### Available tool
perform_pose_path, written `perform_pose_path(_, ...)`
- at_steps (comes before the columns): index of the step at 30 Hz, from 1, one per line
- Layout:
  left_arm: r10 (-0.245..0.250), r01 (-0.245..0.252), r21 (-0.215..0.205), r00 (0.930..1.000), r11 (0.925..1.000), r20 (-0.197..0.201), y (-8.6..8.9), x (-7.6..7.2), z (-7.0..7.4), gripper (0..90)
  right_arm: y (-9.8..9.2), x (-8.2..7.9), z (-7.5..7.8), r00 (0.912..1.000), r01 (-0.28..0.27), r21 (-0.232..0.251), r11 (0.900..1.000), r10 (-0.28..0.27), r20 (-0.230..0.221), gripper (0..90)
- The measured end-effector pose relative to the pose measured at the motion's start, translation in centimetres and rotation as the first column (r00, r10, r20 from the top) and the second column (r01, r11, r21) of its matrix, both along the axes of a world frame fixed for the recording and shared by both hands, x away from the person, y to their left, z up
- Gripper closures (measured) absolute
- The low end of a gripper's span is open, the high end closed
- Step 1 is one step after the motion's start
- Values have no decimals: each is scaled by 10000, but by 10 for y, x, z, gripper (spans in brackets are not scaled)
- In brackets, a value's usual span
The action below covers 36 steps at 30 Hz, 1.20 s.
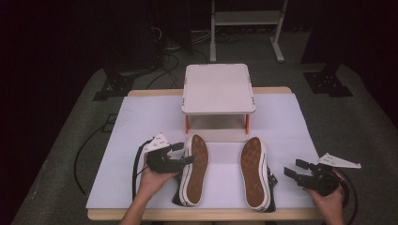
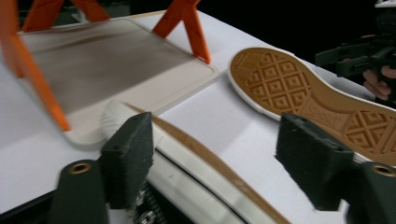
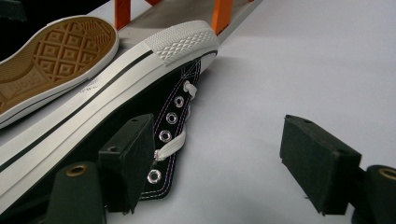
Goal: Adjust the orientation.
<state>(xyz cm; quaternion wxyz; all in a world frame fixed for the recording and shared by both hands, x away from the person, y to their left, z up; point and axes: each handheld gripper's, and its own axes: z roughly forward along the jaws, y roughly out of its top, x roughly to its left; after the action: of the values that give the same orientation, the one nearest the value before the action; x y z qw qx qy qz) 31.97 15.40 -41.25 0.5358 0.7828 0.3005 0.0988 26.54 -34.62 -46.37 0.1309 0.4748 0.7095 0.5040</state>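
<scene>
Two black canvas sneakers with white rims lie with their tan soles up on the white sheet. My left gripper point(image 1: 180, 153) is at the left side of the left shoe point(image 1: 195, 171). In the left gripper view its jaws point(image 2: 217, 130) stand wide, with that shoe's sole rim point(image 2: 201, 163) between them. One pad is next to the rim and the other is well clear of it. My right gripper point(image 1: 293, 168) hovers just right of the right shoe point(image 1: 255, 173). Its jaws point(image 3: 219, 135) are open over bare sheet, beside that shoe's eyelets point(image 3: 168, 121).
A white low stand point(image 1: 218, 89) on orange legs point(image 3: 222, 14) sits behind the shoes' toes, its base plate point(image 2: 107, 60) close to the left shoe. The white sheet point(image 1: 141, 117) covers the table. Cables and black stands are on the floor beyond.
</scene>
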Motion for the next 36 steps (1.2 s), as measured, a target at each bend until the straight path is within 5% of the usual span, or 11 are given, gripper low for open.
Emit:
perform_pose_path(9,-77,62,875,9998,9961,168,-19,5,-2,395,0,1,-1,10000,-43,-37,10000,43,-38,258)
perform_pose_path(17,-522,449,1760,9979,9834,372,-32,5,-8,475,2,3,-2,9999,-93,-77,9999,93,-83,257)
perform_pose_path(22,-476,382,1817,9977,9826,476,-28,6,-9,481,1,2,-2,10000,-68,-46,10000,68,-52,258)
perform_pose_path(31,-309,158,2424,9978,9700,589,-16,8,-8,498,1,1,-2,9999,-88,-30,10000,88,-50,258)
perform_pose_path(36,70,-156,2358,9993,9717,374,0,12,-11,497,1,1,-2,9999,-122,-86,9999,121,-79,258)
